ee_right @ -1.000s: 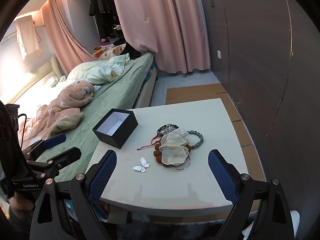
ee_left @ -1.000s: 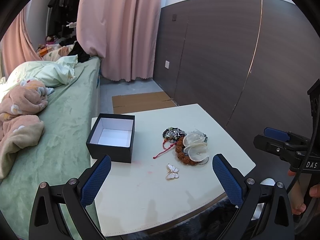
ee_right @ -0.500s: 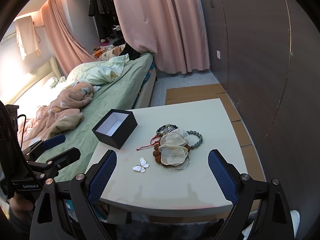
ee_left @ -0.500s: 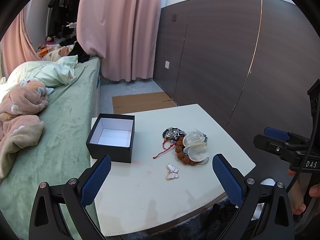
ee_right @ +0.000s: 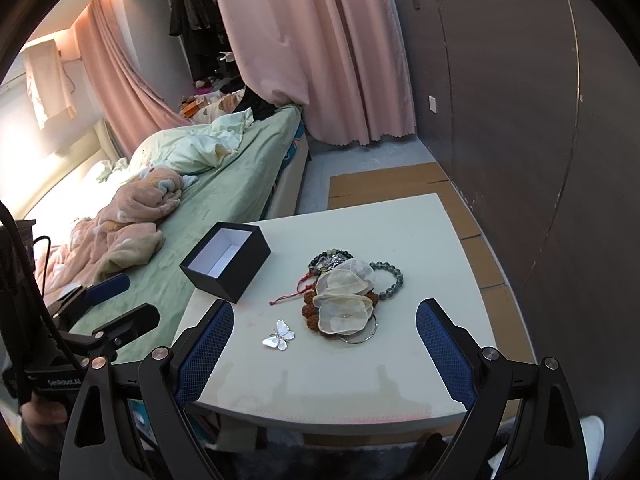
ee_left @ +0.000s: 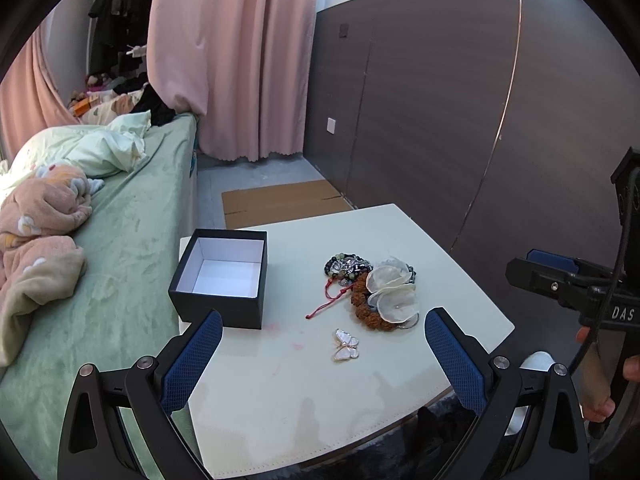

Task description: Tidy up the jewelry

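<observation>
Both your tools, left tool (ee_left: 323,354) and right tool (ee_right: 325,346), hang spread; that tangled heap (ee_right: 347,292) (cords apparently interlocked) could drag neighbours off the bench (ee_right: 424,240).

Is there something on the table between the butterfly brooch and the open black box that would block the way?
Nothing visible does. Between the butterfly brooch and the black box lies only bare table; the jewelry pile sits off to the side.

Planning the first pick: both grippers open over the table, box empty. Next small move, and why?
Probably lower the right gripper onto the butterfly brooch. It lies alone, apart from the tangled pile, nearest the open fingers, so it should lift cleanly for the empty box.
</observation>
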Motion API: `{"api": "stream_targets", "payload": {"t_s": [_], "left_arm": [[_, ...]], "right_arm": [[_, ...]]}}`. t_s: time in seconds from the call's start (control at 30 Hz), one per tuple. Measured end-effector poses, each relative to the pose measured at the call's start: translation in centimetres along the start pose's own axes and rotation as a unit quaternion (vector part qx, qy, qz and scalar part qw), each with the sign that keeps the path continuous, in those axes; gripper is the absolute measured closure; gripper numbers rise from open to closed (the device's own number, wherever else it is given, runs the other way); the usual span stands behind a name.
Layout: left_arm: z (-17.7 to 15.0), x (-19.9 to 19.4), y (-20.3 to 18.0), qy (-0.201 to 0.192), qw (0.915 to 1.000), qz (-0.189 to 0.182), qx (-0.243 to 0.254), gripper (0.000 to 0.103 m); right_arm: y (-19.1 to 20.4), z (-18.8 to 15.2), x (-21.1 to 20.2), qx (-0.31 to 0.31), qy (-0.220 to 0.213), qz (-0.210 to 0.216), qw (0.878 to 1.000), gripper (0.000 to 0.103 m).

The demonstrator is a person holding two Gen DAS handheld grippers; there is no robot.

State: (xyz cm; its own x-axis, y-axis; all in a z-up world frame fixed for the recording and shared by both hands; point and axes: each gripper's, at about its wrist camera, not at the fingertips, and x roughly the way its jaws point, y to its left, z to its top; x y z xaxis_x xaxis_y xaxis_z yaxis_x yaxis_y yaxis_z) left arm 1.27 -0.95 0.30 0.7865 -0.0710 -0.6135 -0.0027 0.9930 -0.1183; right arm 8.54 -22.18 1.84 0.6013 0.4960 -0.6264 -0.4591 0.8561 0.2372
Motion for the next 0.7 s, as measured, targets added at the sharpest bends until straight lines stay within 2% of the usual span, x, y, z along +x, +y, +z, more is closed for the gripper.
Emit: {"api": "stream_targets", "payload": {"t_s": [0.2,0.37,0.47,0.6,0.7], "left_arm": [[0.3,1.2,0.7,0.015,0.9996,-0.017,-0.016,0.002],[0.0,3.0,1.0,0.035,0.9989,-0.023,-0.024,0.006],[-0.3,4.2,1.0,0.054,0.9980,-0.022,-0.025,0.016],[-1.1,6.2,0.3,0.079,0.9964,-0.026,-0.016,0.018],[-1.9,7.9,-0.8,0.101,0.9945,-0.027,0.002,0.023]], "right_arm": [[-1.1,-0.1,0.4,0.038,0.008,0.010,0.999,0.010],[-2.5,-0.1,1.3,0.075,0.020,0.008,0.997,0.010],[-3.2,-0.2,1.9,0.100,0.033,0.016,0.994,0.010],[-4.2,-0.5,2.8,0.130,0.050,0.020,0.990,0.010],[-4.9,-0.7,3.5,0.153,0.060,0.023,0.986,0.010]]}}
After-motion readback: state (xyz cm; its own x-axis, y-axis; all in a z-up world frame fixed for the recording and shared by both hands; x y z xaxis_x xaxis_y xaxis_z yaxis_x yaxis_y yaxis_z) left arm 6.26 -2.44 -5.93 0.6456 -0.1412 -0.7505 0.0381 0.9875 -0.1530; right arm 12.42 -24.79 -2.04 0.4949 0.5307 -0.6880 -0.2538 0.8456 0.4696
